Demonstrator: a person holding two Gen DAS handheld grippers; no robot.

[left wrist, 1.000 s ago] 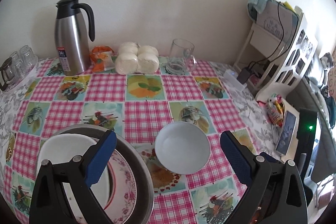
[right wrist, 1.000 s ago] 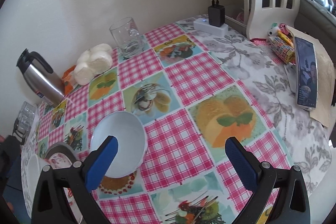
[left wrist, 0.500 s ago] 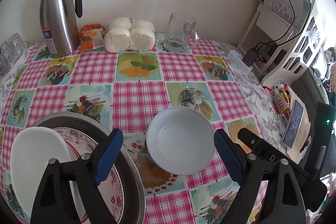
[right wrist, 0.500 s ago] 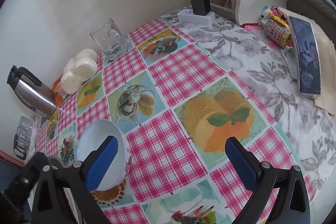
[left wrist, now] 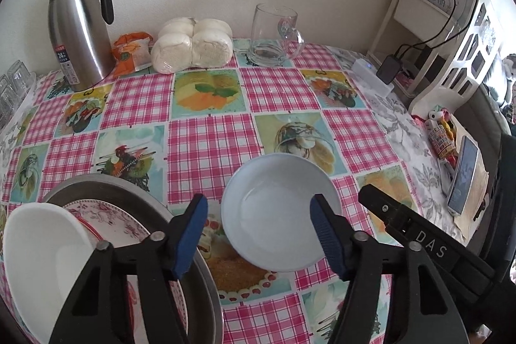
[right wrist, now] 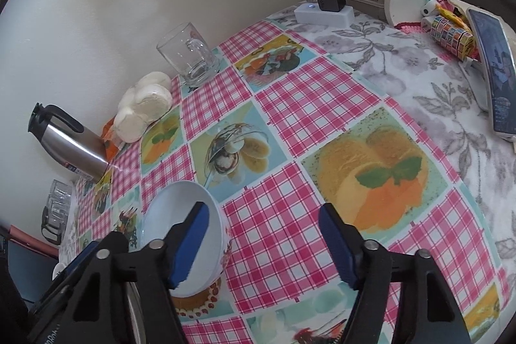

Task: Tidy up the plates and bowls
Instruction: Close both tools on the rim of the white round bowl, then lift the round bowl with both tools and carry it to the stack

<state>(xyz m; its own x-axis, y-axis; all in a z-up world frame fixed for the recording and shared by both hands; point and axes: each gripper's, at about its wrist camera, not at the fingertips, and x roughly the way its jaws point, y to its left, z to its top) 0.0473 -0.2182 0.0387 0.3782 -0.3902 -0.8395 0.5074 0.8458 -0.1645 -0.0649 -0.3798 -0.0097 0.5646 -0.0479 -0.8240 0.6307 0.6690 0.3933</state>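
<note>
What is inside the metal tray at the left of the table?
The metal tray holds a floral-rimmed plate with a white dish on it. The left gripper hides their near parts.

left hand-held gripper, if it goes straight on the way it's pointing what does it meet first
Most likely the light blue bowl: the left hand-held gripper is open with the bowl's near half between its fingers. Depth is unclear, so it might pass just above the rim.
</note>
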